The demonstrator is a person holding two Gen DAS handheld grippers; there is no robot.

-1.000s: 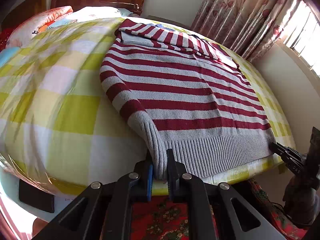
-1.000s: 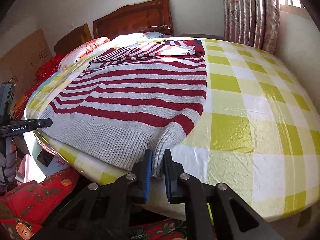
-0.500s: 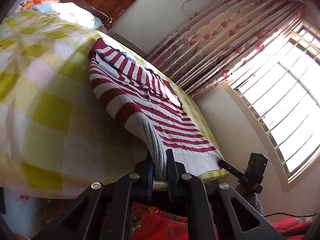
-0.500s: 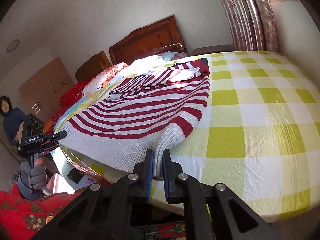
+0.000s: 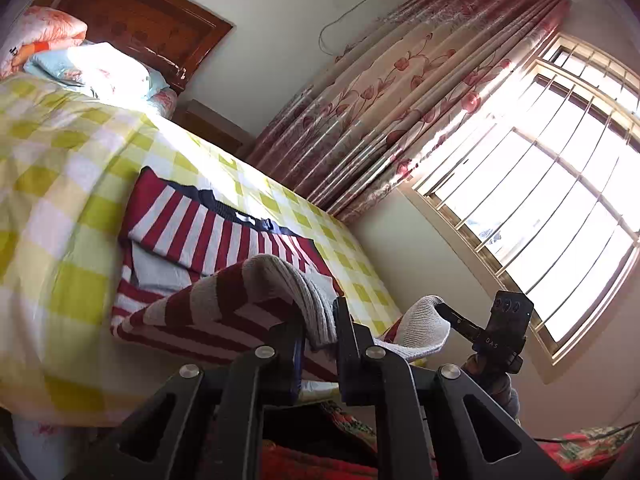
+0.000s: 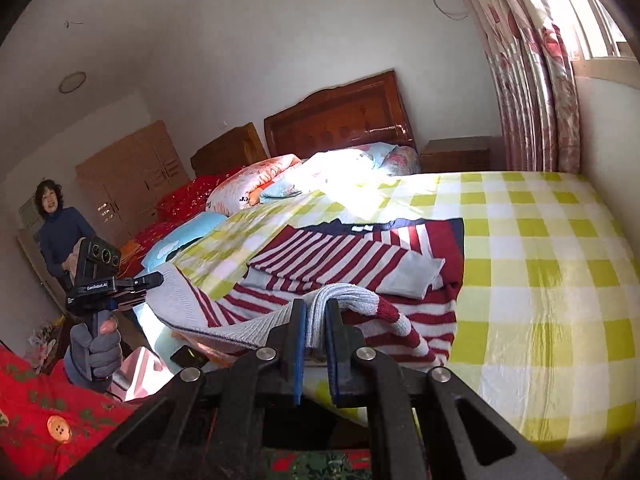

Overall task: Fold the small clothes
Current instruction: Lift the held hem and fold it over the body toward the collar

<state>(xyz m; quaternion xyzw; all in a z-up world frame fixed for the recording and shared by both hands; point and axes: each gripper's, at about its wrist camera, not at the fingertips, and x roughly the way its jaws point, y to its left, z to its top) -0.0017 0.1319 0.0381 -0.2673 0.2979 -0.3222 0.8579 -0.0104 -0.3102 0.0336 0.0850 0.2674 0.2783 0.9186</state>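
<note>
The left gripper [image 6: 158, 279], at nine o'clock in the right wrist view, bears a white "GenRobot.AI" label on its black body. The right gripper [image 5: 442, 308], at four o'clock in the left wrist view, shows small letters "DAS". Nothing else reads clearly.

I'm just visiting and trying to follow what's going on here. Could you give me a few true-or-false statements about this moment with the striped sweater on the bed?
1. Both grippers are clamped on the gray ribbed hem of the striped sweater. True: the left gripper and the right gripper each pinch it.
2. The hem lies flat on the bed. False: it is lifted above the checked bedspread.
3. The bedspread is blue. False: yellow-green and white checks.
4. The sleeves are folded over the sweater's body. True.
5. The curtains cover the whole window. False: they are drawn aside and part of the window is bare.
</note>
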